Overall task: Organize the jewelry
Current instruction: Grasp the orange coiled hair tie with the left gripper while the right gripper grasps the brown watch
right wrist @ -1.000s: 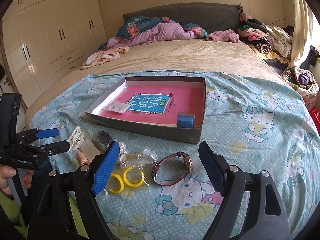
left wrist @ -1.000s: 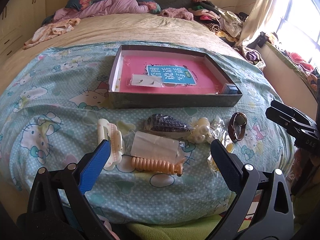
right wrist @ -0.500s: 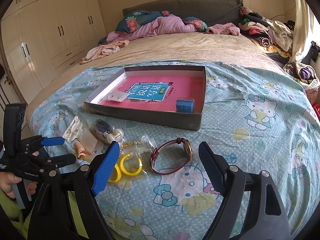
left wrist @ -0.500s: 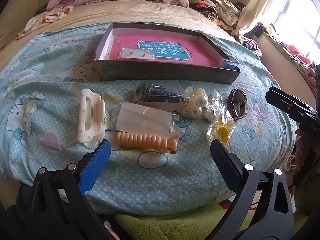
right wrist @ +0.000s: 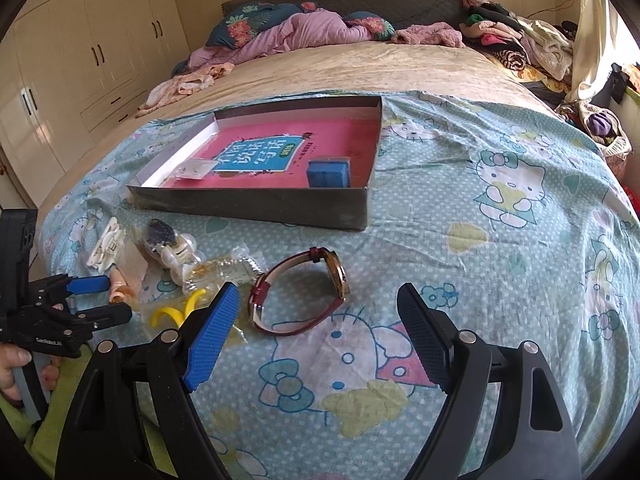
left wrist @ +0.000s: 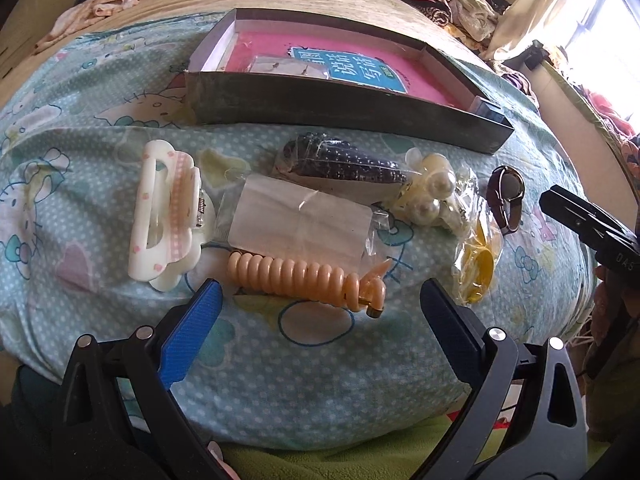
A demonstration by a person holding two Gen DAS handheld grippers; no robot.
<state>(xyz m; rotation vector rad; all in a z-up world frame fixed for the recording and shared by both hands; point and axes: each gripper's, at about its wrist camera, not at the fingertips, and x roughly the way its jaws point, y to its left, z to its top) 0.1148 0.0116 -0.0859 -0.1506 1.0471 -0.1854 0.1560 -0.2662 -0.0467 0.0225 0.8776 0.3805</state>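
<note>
Yellow bangles (right wrist: 176, 312) half hidden behind right gripper (right wrist: 316, 322); both grippers' jaws apart, empty

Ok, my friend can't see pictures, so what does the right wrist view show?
The open right tool hovers over a red-strapped watch lying on a Hello Kitty bedsheet. Behind the watch sits a shallow grey box holding a pink book and a small blue box. More bagged trinkets lie at left, near the left tool.
</note>
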